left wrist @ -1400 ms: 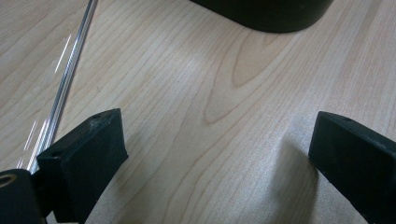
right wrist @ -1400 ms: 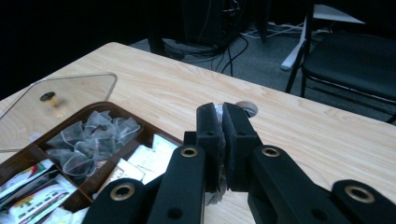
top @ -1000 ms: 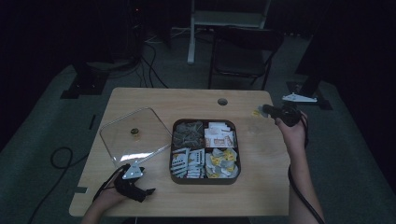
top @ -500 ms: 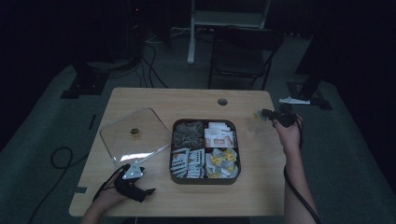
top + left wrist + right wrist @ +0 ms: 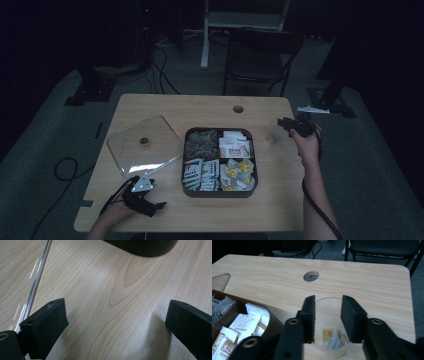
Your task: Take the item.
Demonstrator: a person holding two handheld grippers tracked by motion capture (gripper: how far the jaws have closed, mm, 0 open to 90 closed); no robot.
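At the lower left of the high view, nearest the camera, the left tongs (image 5: 159, 204) are rested on the counter (image 5: 200, 107), held by a hand that enters from the bottom edge; in the left gripper view their jaws are seen spread wide over bare wood, with nothing between them. Just above them, at the left centre of the frame, a clear square lid (image 5: 145, 145) is laid flat on the counter, its edge caught at the left of the left gripper view. At the centre, a dark four-part tray (image 5: 219, 186) of tea bags and sachets is seen. At the right of the high view, the right tongs (image 5: 281, 122) are held beside a clear cup (image 5: 332, 346), which is stood on the counter just right of the tray. In the right gripper view the jaws have just been opening and are parted on either side of the cup, whether touching its wall cannot be told; a tea bag with a yellow tag (image 5: 333, 338) is seen inside it. Farther off, a round hole (image 5: 238, 108) is cut near the far edge, and a dark chair (image 5: 260, 50) is placed behind the counter.
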